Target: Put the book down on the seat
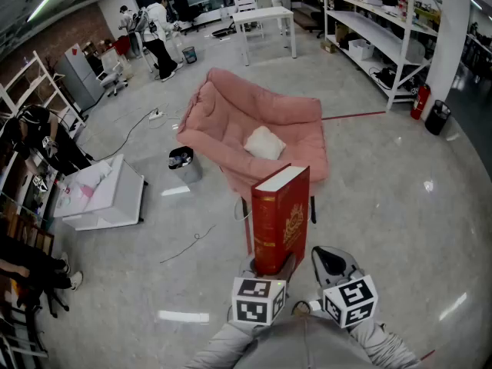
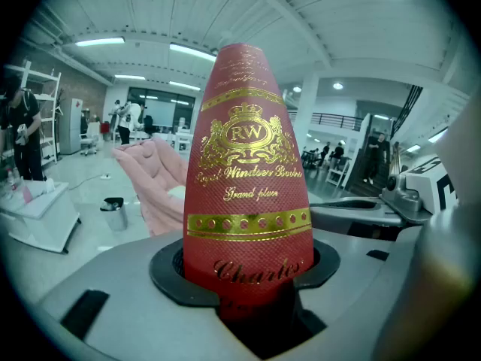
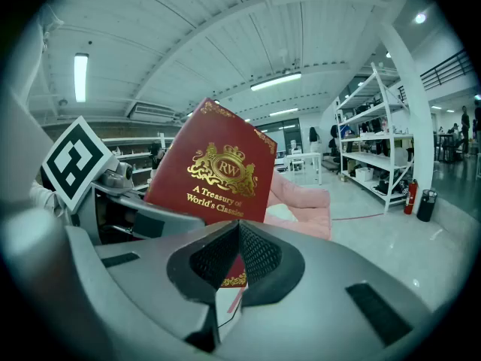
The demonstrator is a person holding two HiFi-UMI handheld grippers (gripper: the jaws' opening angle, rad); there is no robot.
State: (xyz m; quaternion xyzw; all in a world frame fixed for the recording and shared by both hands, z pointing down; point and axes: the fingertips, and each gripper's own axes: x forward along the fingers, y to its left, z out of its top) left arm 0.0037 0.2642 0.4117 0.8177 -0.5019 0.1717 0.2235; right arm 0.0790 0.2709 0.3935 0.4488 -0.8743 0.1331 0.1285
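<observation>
Our left gripper (image 1: pixel 269 271) squeezes the bottom of the red book (image 1: pixel 281 215) and holds it standing up in the middle of the frame. Our right gripper (image 1: pixel 332 264) is pressed closed with nothing in it, just right of the book. The pink seat (image 1: pixel 231 118) sits on the floor (image 1: pixel 384 206) higher in the frame, with 1 white pillow (image 1: pixel 264 143) on it.

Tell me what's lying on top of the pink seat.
A white cushion lies on the pink seat. The red book, upright in the left gripper, hides the seat's front edge.
</observation>
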